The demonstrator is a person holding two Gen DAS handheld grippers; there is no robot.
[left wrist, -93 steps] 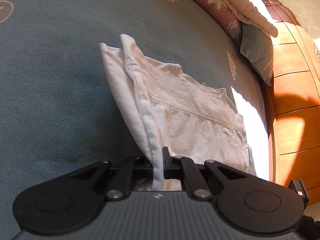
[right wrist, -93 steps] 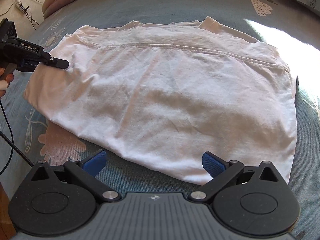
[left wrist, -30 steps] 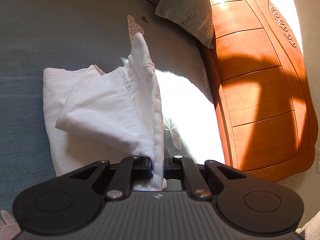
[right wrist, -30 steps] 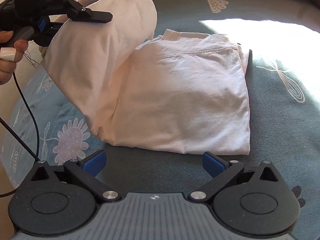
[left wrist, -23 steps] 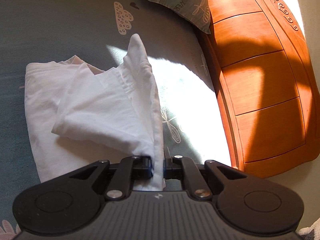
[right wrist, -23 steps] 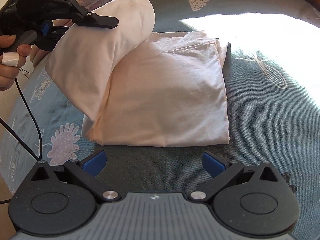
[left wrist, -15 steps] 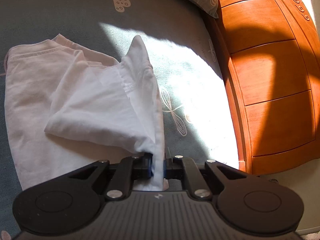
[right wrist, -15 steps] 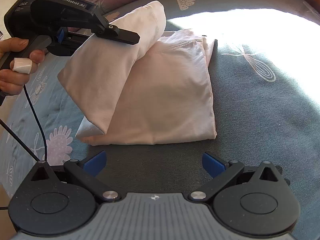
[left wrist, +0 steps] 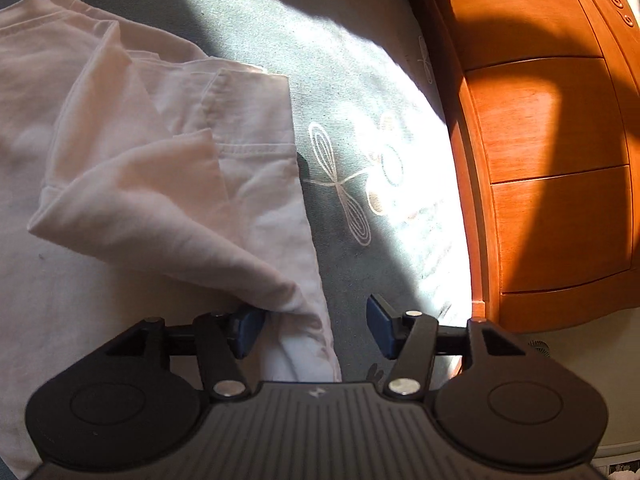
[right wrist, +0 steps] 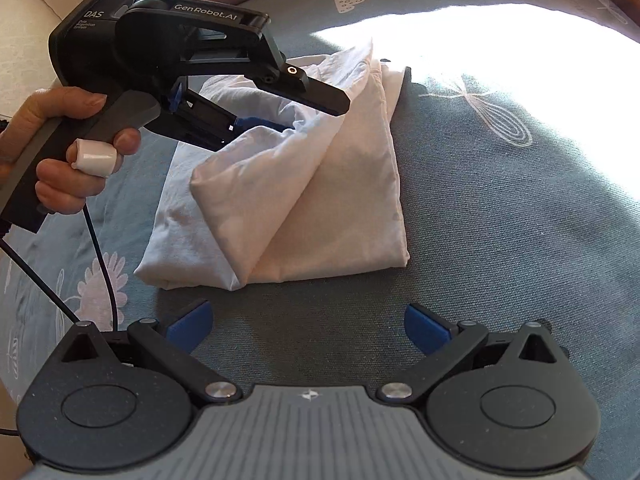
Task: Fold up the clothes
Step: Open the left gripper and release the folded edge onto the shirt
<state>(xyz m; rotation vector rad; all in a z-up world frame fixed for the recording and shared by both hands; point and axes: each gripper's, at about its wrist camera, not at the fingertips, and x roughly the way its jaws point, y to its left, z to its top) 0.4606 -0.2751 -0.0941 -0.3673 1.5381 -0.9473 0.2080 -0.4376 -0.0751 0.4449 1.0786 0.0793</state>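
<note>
The grey-blue bed [right wrist: 500,208] is carrying the white garment [right wrist: 332,184] in its middle, short of the sunlit patch, and in the right wrist view the garment's long axis is running from the near edge up toward the far pillows, with a diagonal flap lying across it. Where half a second ago the left claw [left wrist: 316,326] was pinching that flap upright, its jaws have just been opening and the cloth is now slumping loose beside one pad. The right claw [right wrist: 308,322] is hovering wide open and empty over bare bed.
</note>
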